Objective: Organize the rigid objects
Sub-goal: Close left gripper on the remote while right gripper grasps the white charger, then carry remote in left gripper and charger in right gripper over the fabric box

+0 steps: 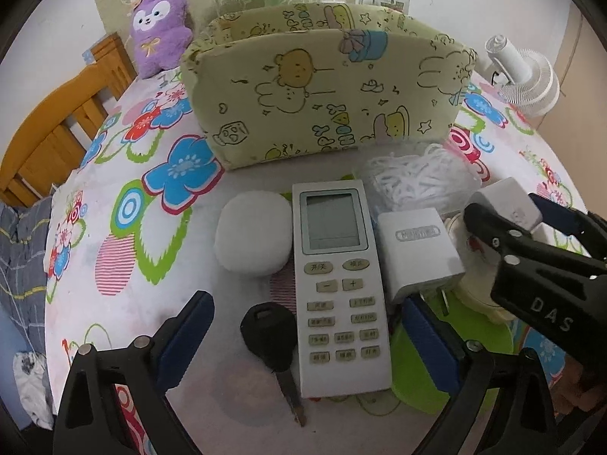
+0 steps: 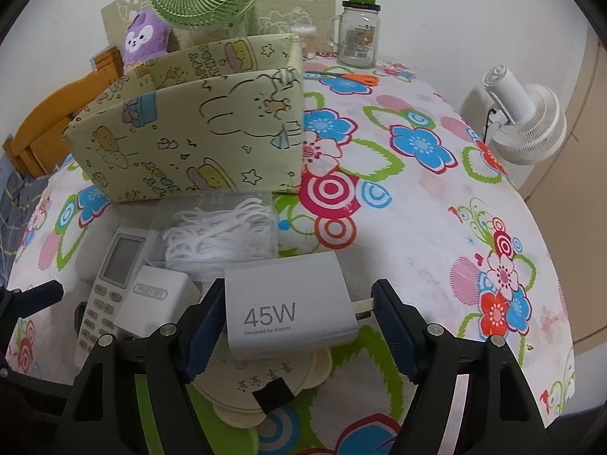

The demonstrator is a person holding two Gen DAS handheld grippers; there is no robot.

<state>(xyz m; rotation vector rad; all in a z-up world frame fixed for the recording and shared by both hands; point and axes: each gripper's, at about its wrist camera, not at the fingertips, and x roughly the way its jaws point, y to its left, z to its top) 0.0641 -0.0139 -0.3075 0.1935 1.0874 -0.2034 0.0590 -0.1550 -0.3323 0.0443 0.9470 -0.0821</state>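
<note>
Both jaws: right gripper (image 2: 299, 322) clamps charger (image 2: 290, 305); left gripper (image 1: 303, 345) wide, empty.

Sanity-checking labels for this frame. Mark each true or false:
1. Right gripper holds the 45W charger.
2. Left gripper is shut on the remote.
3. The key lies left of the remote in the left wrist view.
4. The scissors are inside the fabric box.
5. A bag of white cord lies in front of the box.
1. True. The right gripper is closed on the 45W charger.
2. False. The left gripper is open, its fingers either side of the remote and not touching it.
3. True. The key lies beside the remote's left edge.
4. False. The scissors lie on the tablecloth beside the box.
5. True. The bag lies at its base.
</note>
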